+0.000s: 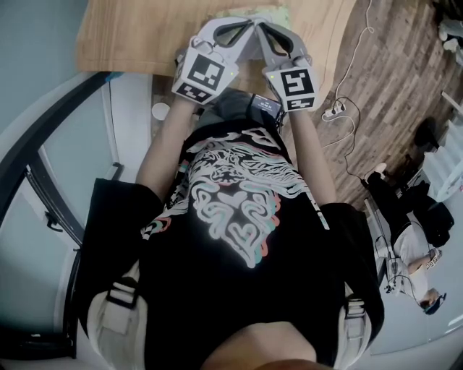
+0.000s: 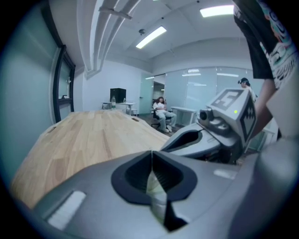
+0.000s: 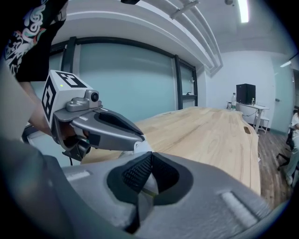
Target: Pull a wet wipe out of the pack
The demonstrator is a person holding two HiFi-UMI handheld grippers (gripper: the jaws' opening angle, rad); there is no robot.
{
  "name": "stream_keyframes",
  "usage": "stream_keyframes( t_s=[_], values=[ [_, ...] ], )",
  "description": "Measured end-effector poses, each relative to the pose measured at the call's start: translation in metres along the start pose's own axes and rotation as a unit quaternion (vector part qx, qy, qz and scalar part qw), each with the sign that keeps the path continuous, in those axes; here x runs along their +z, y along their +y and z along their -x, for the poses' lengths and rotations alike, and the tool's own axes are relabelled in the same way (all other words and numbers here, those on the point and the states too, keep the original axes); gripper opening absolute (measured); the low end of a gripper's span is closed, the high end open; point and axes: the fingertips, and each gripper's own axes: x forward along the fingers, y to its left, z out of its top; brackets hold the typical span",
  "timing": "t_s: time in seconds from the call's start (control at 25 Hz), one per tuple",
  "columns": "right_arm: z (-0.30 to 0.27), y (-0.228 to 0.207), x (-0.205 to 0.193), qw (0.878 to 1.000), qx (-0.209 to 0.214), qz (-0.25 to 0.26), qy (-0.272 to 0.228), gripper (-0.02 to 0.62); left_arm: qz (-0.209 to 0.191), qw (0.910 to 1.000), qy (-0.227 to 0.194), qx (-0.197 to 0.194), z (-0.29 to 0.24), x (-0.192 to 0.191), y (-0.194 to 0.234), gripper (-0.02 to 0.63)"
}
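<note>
Both grippers meet tip to tip over the near edge of the wooden table (image 1: 137,36). A pale green wipe pack (image 1: 275,12) shows just beyond their tips, mostly hidden by them. My left gripper (image 1: 248,26) (image 2: 152,154) is shut, with a pale sheet, the wet wipe (image 2: 156,186), pinched between its pads. In the right gripper view a white bit of the wipe (image 3: 141,146) shows under the left gripper's tip (image 3: 139,137). My right gripper (image 1: 260,26) (image 3: 151,156) is shut too, on a pale piece with a yellow-green edge (image 3: 148,190), apparently the pack.
The long wooden table (image 3: 210,135) stretches away from the grippers. On the floor to the right lie a power strip with cables (image 1: 333,110), and a seated person (image 1: 412,249). Another person sits on a chair (image 2: 162,110) far across the office. A glass wall (image 3: 126,79) runs beside the table.
</note>
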Motion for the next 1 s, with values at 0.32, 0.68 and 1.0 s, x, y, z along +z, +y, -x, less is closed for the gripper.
stream_keyframes(
  t_s=[0.32, 0.68, 1.0],
  values=[
    [-0.003, 0.002, -0.004, 1.0, 0.005, 0.017, 0.013, 0.0, 0.016, 0.9998, -0.007, 0.002, 0.004, 0.001, 0.003, -0.005],
    [-0.004, 0.004, -0.009, 1.0, 0.0, 0.02, 0.018, 0.0, 0.029, 0.9995, -0.011, 0.007, 0.01, -0.001, 0.006, -0.005],
    [-0.006, 0.005, -0.009, 0.999, -0.006, 0.027, 0.019, 0.0, 0.027, 0.9995, -0.014, 0.01, 0.016, 0.002, 0.007, -0.005]
  ],
)
